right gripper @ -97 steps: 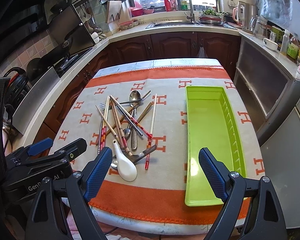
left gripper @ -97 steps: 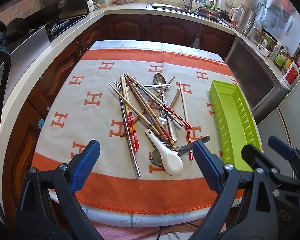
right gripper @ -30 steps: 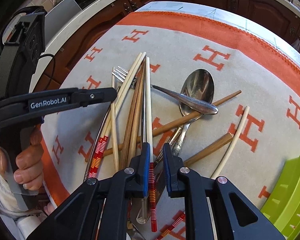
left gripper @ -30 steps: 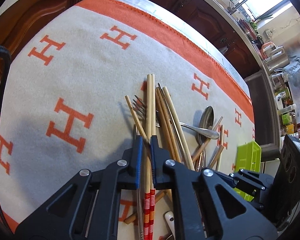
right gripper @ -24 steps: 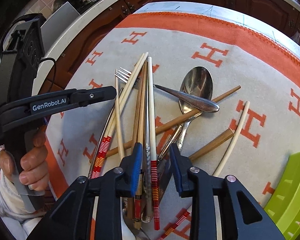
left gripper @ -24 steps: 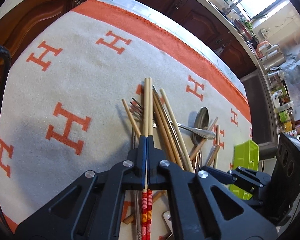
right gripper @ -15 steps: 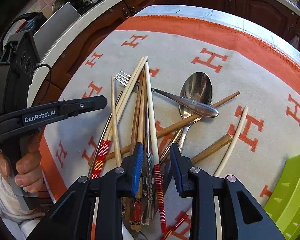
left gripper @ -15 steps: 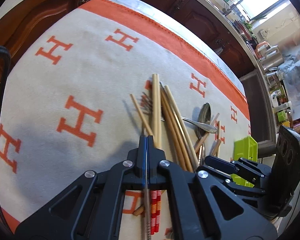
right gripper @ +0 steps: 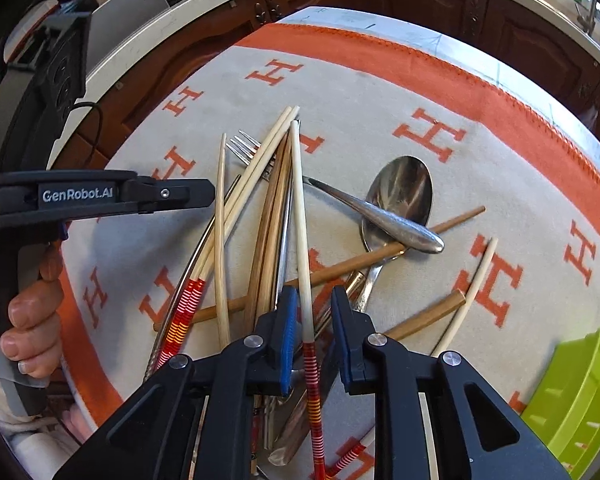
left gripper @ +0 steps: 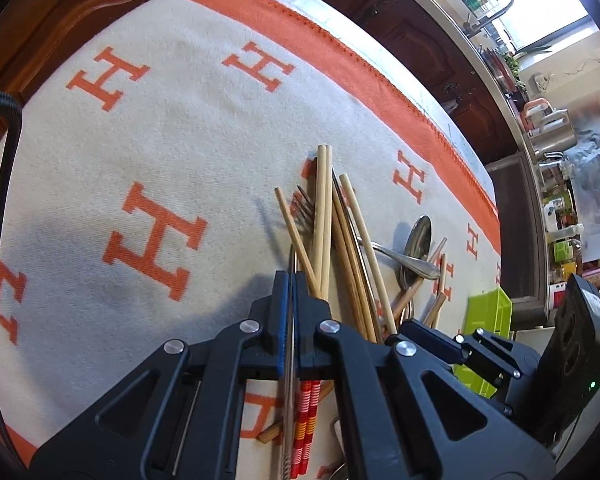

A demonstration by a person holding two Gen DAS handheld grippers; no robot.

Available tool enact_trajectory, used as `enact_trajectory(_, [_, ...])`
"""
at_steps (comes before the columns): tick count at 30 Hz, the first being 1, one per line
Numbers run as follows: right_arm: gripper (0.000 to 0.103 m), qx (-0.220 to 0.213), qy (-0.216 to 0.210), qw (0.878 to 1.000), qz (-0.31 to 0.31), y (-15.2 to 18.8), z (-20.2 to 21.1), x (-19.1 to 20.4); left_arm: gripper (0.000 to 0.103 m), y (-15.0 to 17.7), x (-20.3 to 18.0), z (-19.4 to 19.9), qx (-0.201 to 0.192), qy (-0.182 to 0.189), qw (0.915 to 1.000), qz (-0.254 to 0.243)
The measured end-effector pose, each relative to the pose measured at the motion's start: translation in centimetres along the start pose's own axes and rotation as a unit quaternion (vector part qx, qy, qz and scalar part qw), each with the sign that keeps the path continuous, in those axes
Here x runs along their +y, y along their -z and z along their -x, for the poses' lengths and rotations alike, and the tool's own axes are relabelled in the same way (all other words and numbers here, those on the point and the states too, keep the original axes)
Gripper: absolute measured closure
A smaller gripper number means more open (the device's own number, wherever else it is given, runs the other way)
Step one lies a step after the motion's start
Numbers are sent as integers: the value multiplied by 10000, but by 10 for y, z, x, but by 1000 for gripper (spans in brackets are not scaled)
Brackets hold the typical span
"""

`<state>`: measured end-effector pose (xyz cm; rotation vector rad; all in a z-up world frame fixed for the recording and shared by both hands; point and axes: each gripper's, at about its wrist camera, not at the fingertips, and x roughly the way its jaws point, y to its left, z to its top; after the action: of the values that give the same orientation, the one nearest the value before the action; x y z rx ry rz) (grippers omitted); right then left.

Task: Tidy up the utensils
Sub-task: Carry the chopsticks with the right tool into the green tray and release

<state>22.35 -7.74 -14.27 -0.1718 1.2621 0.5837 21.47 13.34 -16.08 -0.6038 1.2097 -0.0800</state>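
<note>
A heap of chopsticks, a fork (right gripper: 246, 146) and metal spoons (right gripper: 404, 188) lies on the cream and orange cloth (left gripper: 180, 120). My left gripper (left gripper: 290, 276) points down at the heap's left side and is shut on a thin metal chopstick (left gripper: 287, 420). From the right wrist view the left gripper (right gripper: 168, 194) shows side-on, held by a hand. My right gripper (right gripper: 314, 292) has a cream chopstick with a red-striped end (right gripper: 298, 200) between its closing jaws. A gap still shows beside the right pad.
A lime-green tray (right gripper: 580, 392) stands at the right edge of the cloth, also seen as the green tray (left gripper: 486, 312) behind the right gripper (left gripper: 420, 332). Dark wooden cabinets and a counter surround the table. Bare cloth lies left of the heap.
The left jaws went from a small gap to fully shut on the metal chopstick. The right jaws widened, then narrowed around the cream chopstick. Both hands stayed over the heap.
</note>
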Motion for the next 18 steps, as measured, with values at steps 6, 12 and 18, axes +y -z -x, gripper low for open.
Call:
enact_trajectory(6, [97, -110, 162, 9998, -2, 5, 3, 5, 103, -4, -5, -7, 18, -148, 9999, 29])
enact_trajectory(12, [97, -591, -111, 9955, -738, 23, 36, -15, 103, -1, -12, 3, 50, -48, 10000, 7])
enact_trajectory(18, [97, -1071, -171, 9818, -1557, 65, 89, -49, 98, 13, -32, 14, 270, 60, 9993, -232])
